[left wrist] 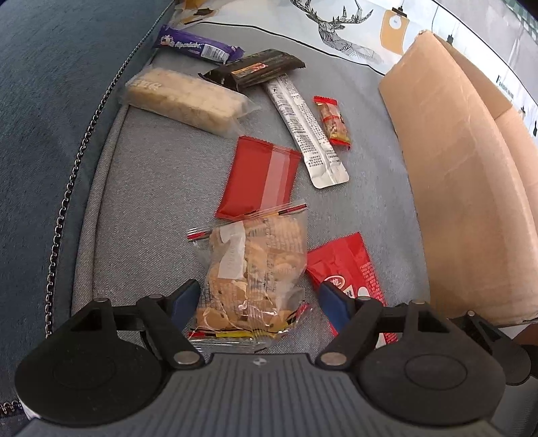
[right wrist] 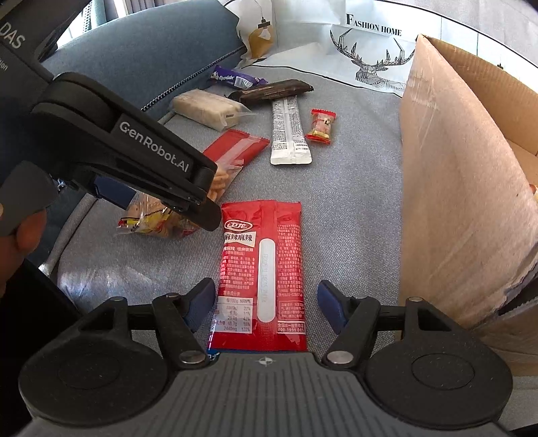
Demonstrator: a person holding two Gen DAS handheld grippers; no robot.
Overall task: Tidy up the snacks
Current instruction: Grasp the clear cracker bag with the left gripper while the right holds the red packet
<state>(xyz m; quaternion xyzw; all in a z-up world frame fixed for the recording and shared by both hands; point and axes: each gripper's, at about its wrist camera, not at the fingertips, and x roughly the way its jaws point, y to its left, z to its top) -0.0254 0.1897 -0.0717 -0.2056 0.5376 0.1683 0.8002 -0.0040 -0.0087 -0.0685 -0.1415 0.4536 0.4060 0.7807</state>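
While your left gripper (left wrist: pixel 259 299) straddles the clear biscuit bag (left wrist: pixel 255 269) at lower centre, jaws wide, pads clear, your right gripper (right wrist: pixel 265 302) stands open around the red snack packet (right wrist: pixel 262 269), untouched, beside the cardboard box (right wrist: pixel 454 201).

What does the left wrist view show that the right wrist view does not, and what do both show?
Only the left wrist view: the left gripper open astride the biscuit bag. Only the right wrist view: the full red spicy-strip packet between the right gripper's open jaws, and the "Fashion Home" lettering. Both: the cardboard box, white sachet and purple bar.
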